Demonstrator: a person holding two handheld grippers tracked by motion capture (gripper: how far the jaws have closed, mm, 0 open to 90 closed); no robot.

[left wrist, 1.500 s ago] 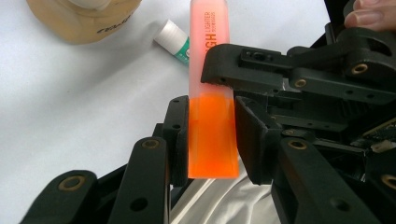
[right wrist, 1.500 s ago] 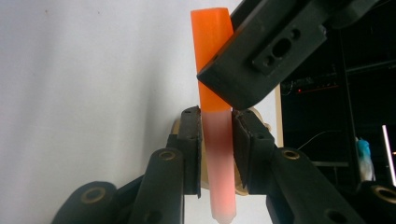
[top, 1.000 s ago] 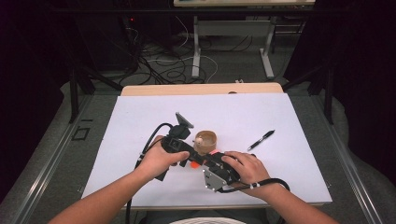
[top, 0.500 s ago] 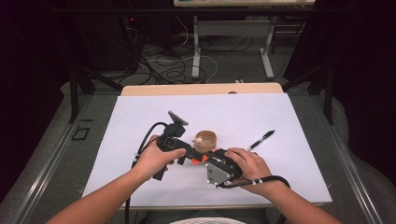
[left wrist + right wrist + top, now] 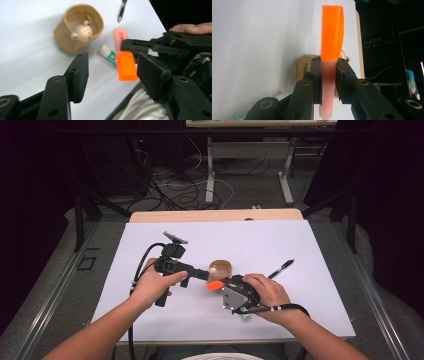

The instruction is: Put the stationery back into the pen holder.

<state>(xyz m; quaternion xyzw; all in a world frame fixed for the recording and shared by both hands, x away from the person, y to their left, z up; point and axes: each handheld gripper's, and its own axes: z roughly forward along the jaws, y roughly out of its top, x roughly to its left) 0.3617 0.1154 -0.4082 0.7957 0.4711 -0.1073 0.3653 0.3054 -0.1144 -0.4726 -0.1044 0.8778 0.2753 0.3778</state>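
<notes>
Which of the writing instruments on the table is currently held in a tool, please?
The orange highlighter, clamped in the right tool; the black pen lies untouched on the white sheet.

place: lab | cues: white-covered table (image 5: 320, 245), floor cables (image 5: 175, 190), dark surroundings, metal frames (image 5: 210, 165)

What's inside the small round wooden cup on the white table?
The round wooden cup lies on its side with its mouth facing the left gripper view. Inside sits a pale, rounded wooden figure, too blurred to identify. The cup's wall hides whatever lies deeper, behind that figure.
</notes>
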